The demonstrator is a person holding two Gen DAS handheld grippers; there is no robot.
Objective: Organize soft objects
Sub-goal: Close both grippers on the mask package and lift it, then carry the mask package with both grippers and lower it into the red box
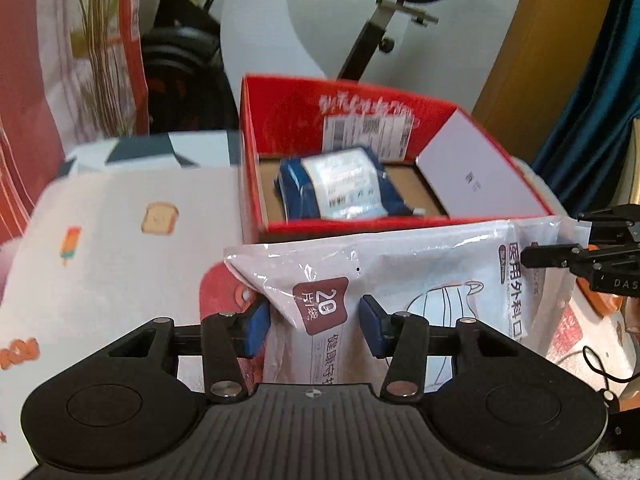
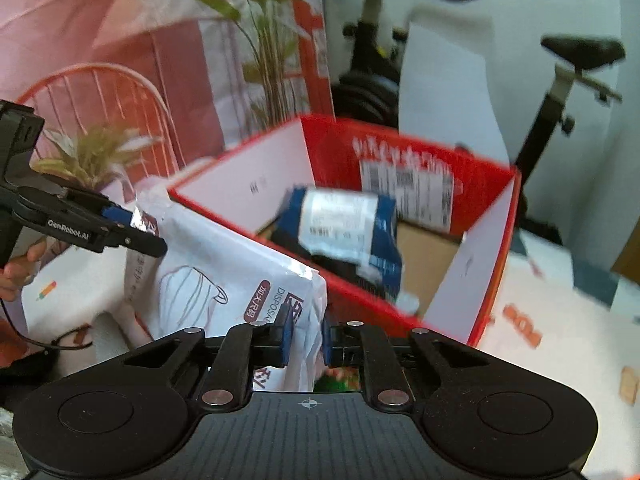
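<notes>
Left wrist view: left hand-held gripper point(image 1: 314, 326) clamped on face-mask pack point(image 1: 400, 280) corner, pack raised just before red cardboard box point(image 1: 256, 152); blue parcel point(image 1: 340, 188) inside box; right hand-held gripper point(image 1: 532, 256) pinching pack's far edge.

Right wrist view: right hand-held gripper point(image 2: 306, 334) closed tight on face-mask pack point(image 2: 224, 276), beside red cardboard box point(image 2: 496, 240) on patterned tabletop point(image 2: 560, 332).

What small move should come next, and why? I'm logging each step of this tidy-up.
Probably carry the mask bag forward and up over the near rim of the red box. Both the left tongs and the right tongs grip it, and it hangs just short of that wall. Inside, bare cardboard shows beside the blue packet, so there looks to be room.
</notes>
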